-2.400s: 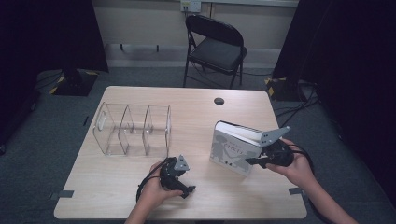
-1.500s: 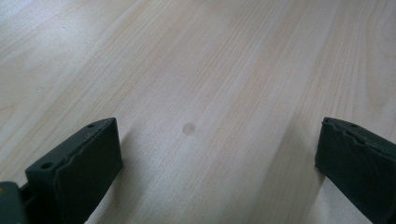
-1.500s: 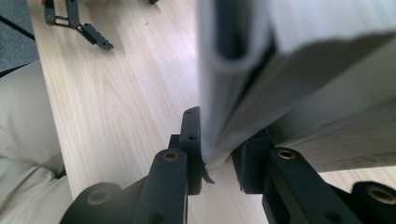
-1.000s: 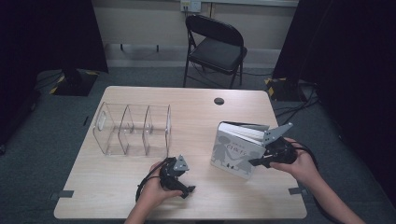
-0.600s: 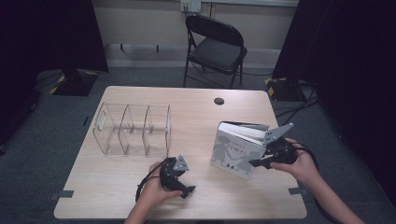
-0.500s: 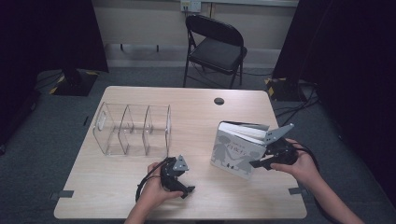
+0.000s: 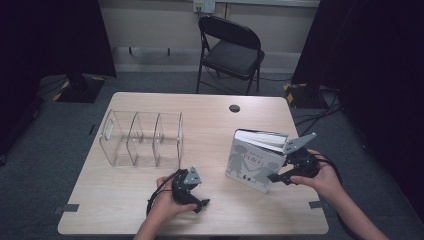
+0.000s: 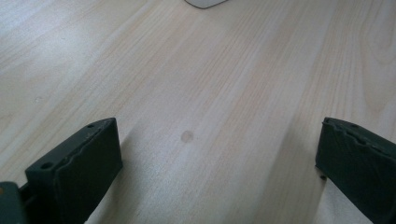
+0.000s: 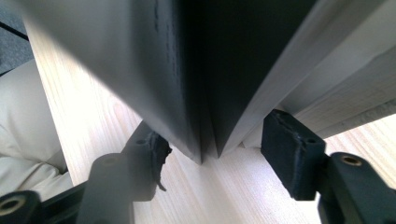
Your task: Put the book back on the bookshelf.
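2 claws are mine at this tabletop (image 7: 215,115). My right claw (image 7: 276,175) sits at the near right corner of the book (image 7: 254,159), which stands upright on its lower edge on the right half of the tabletop, grey cover with pale figures facing me, pages showing along the top. In the right gripper view the book's (image 9: 187,65) bottom corner comes down between my 2 jaws; those jaws have just been opening, and now they stand about half spread. On one side I see a gap between pad and cover; on the other the pad is right at the cover, and I cannot tell if it touches.

My left claw (image 7: 200,205) rests low on the near middle of the tabletop, well apart from the book, jaws spread wide with bare wood (image 8: 201,93) between them.

1 clear plastic organizer (image 7: 142,138) with 3 compartments stands on the left half, beyond my left claw. Behind the tabletop stands 1 black folding chair (image 7: 231,52).
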`<act>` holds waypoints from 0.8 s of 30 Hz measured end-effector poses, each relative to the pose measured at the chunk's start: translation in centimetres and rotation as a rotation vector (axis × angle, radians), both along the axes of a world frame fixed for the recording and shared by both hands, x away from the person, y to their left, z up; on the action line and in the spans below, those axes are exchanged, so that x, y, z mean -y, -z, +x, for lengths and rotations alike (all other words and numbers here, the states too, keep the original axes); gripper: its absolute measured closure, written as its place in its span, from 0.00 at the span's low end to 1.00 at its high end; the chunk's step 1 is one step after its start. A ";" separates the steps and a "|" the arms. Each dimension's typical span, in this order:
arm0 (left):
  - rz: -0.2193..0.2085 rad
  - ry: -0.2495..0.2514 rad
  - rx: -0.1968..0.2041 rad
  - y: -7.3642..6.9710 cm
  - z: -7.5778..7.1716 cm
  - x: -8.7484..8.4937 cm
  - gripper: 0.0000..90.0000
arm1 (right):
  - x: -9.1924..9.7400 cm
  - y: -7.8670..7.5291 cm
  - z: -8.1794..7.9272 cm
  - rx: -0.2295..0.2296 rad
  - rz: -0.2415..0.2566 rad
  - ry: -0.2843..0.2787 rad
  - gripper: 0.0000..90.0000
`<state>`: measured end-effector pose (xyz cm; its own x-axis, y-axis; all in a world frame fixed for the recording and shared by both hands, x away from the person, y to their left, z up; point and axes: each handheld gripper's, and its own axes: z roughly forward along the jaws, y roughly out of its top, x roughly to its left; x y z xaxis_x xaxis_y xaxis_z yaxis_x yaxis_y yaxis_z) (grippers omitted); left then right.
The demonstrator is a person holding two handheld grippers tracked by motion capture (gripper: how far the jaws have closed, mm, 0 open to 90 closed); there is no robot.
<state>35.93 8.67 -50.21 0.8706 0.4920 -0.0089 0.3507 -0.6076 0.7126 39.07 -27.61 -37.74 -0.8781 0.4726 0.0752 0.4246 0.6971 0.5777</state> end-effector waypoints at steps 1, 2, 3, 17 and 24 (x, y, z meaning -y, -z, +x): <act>-0.004 -0.004 0.002 0.1 0.0 0.0 0.00 | 0.0 0.0 0.0 -0.004 0.005 0.001 0.44; -0.005 -0.005 0.003 0.1 0.0 0.1 0.00 | 0.0 0.0 0.0 -0.003 0.006 0.001 0.43; 0.000 -0.001 -0.001 0.0 0.1 0.1 0.00 | 0.0 0.0 0.0 -0.003 0.008 0.004 0.42; 0.097 -0.033 -0.064 -0.9 0.5 1.4 0.00 | 0.3 0.1 -0.2 -0.010 0.006 -0.020 0.30; 0.169 0.030 -0.115 -2.7 1.5 2.0 0.20 | 0.6 -0.1 -0.3 -0.001 0.010 -0.026 0.28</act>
